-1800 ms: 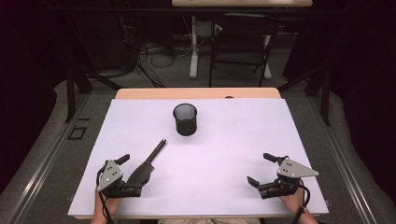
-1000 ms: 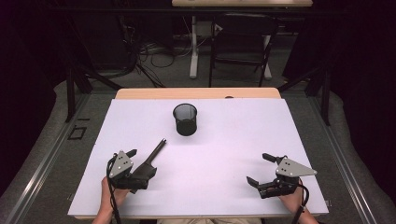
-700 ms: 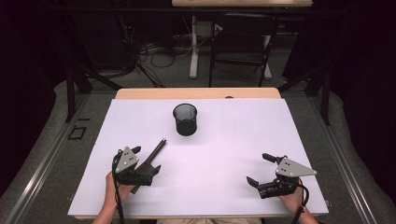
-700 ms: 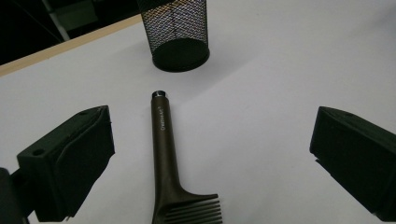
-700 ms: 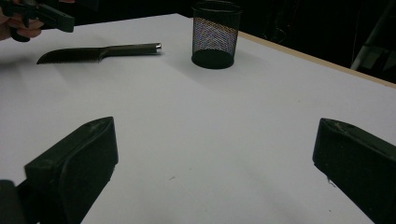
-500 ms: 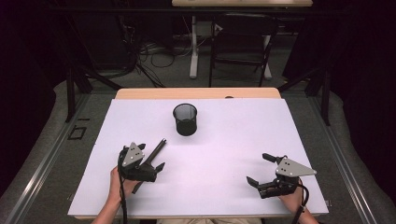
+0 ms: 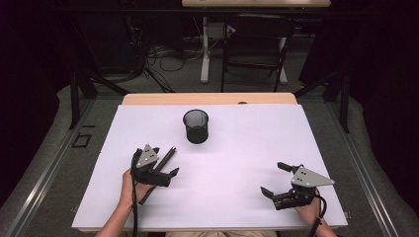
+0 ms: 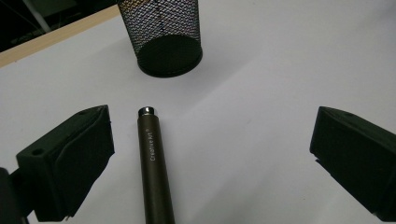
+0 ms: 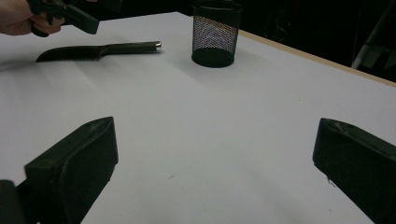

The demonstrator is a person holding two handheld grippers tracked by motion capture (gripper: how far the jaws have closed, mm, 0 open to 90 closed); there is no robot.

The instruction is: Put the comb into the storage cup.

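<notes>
A dark knife (image 9: 98,50) with a serrated blade lies on the white table (image 7: 247,148), its round handle (image 8: 152,163) pointing toward a black mesh cup (image 7: 196,126). My left gripper (image 7: 165,161) hovers open just over the handle, one jaw on each side, the handle nearer the left jaw in the left gripper view. The mesh cup (image 8: 163,32) stands upright a little beyond the handle's end. My right gripper (image 7: 272,178) rests open near the front right of the table with nothing between its jaws.
A wooden strip (image 7: 207,98) edges the table's far side. Beyond it are dark floor, cables and desk legs (image 7: 205,54). The person's left hand (image 9: 18,16) and the left gripper show at the top left of the right gripper view.
My left gripper has moved forward and to the right from the table's front left, coming over the knife's handle. The right gripper has stayed still.
</notes>
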